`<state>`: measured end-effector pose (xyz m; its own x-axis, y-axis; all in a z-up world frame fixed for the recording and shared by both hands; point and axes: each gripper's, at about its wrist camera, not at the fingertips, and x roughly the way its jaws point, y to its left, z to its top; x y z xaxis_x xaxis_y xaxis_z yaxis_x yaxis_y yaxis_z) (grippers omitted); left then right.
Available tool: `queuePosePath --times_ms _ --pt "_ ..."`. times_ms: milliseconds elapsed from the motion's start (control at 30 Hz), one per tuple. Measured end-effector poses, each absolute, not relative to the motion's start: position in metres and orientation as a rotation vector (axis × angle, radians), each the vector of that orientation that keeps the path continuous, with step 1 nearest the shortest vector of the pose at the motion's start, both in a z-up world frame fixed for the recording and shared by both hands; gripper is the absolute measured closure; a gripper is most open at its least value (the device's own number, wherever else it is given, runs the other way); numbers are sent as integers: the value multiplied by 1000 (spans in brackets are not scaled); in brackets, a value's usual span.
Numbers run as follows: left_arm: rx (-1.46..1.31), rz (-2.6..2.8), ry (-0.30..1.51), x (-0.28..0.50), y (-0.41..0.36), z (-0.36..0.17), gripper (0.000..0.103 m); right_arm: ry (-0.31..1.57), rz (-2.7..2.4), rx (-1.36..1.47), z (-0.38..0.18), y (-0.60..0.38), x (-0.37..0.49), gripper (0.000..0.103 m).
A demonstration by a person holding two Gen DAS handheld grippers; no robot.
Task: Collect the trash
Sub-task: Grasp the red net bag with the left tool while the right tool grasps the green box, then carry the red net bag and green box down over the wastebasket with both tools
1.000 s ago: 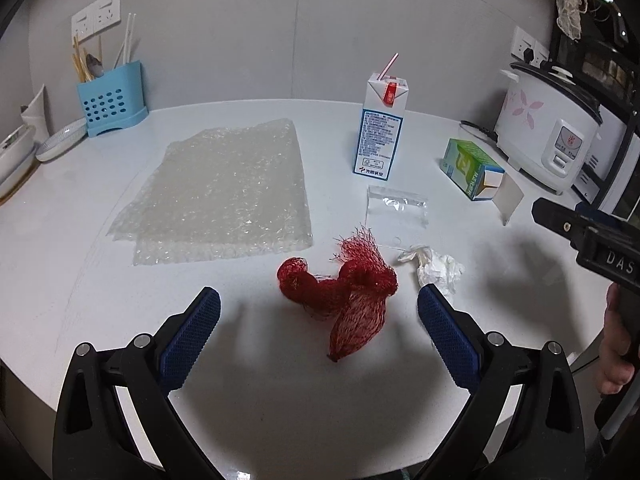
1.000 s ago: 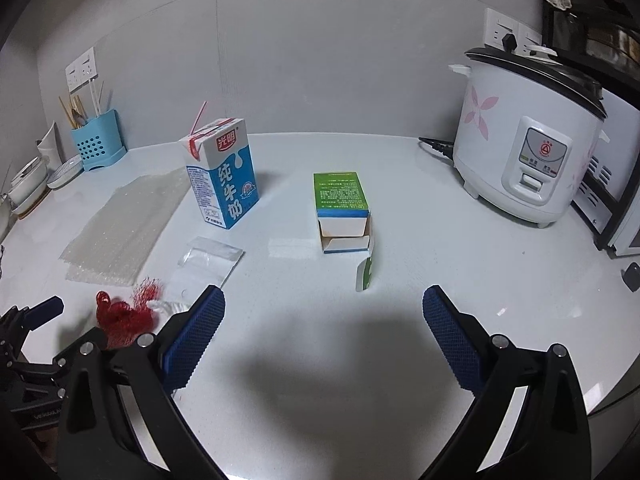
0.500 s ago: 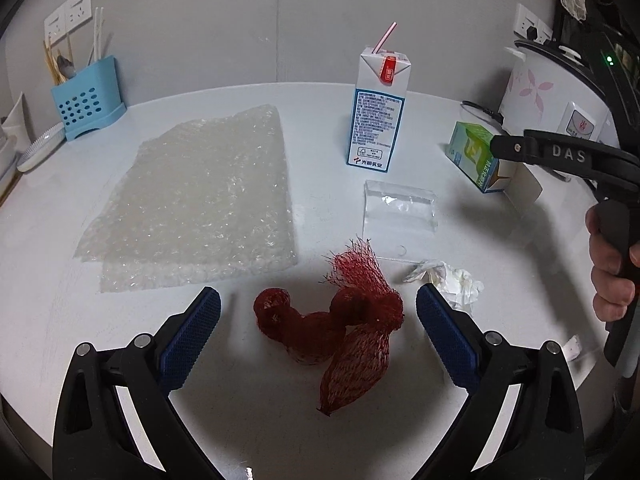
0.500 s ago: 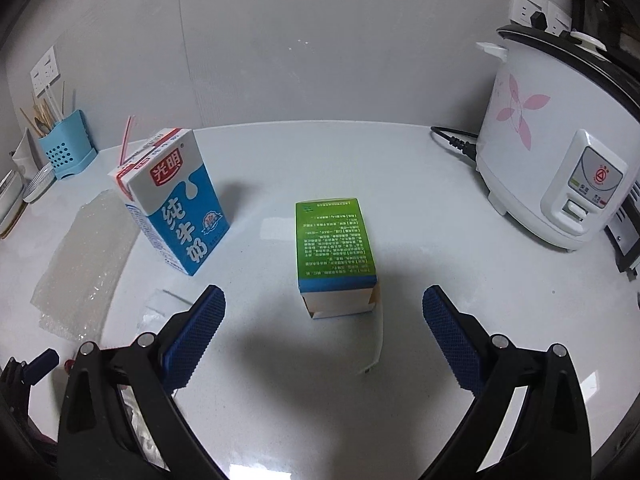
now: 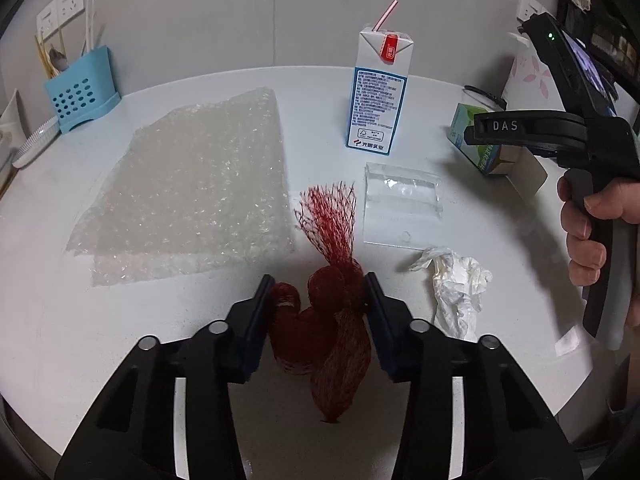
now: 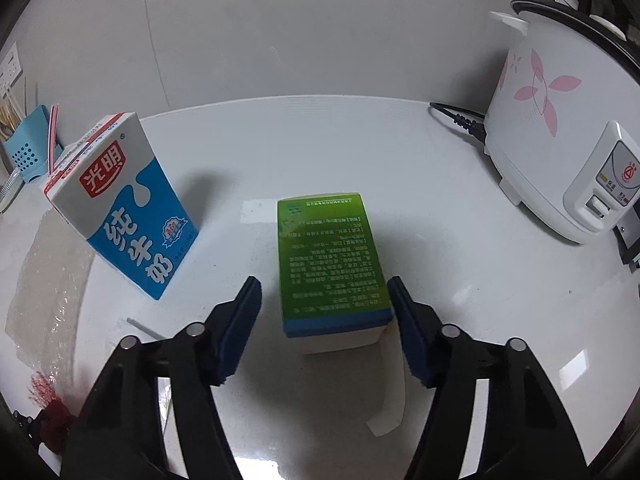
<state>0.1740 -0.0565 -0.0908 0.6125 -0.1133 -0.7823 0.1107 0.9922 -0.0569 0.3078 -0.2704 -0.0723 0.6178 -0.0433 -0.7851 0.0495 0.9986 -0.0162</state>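
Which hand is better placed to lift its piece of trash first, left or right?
Left. The left tool is closing with both pads already against the crumpled red mesh net. The right tool is also closing, but a gap still shows beside the green cardboard box.

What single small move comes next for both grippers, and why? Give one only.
Probably finish closing both, then lift. The left gripper is closing with the red mesh bag bunched between its pads, apparently touching both. The right gripper is closing around the green box, with a gap showing beside its left pad. Both items lie on the white counter, so neither grip looks ready for lifting.
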Motion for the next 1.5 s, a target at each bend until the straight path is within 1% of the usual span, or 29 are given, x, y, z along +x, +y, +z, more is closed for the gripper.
queuePosePath --times_ms 33,67,100,200,867,1500 --pt "-3 -131 904 174 -56 -91 71 906 -59 14 -73 -272 308 55" --pt "1 -130 901 174 -56 -90 76 904 -60 15 -73 -273 308 56" --pt "4 -130 896 174 -56 -90 79 902 -65 12 -73 -274 309 56" --pt "6 -136 887 172 -55 -88 82 897 -71 8 -73 -276 307 57" --pt "32 -128 844 150 -56 -69 83 837 -63 9 -51 -279 266 57" --pt "44 -84 798 109 -53 -42 84 754 -25 17 -27 -271 184 57"
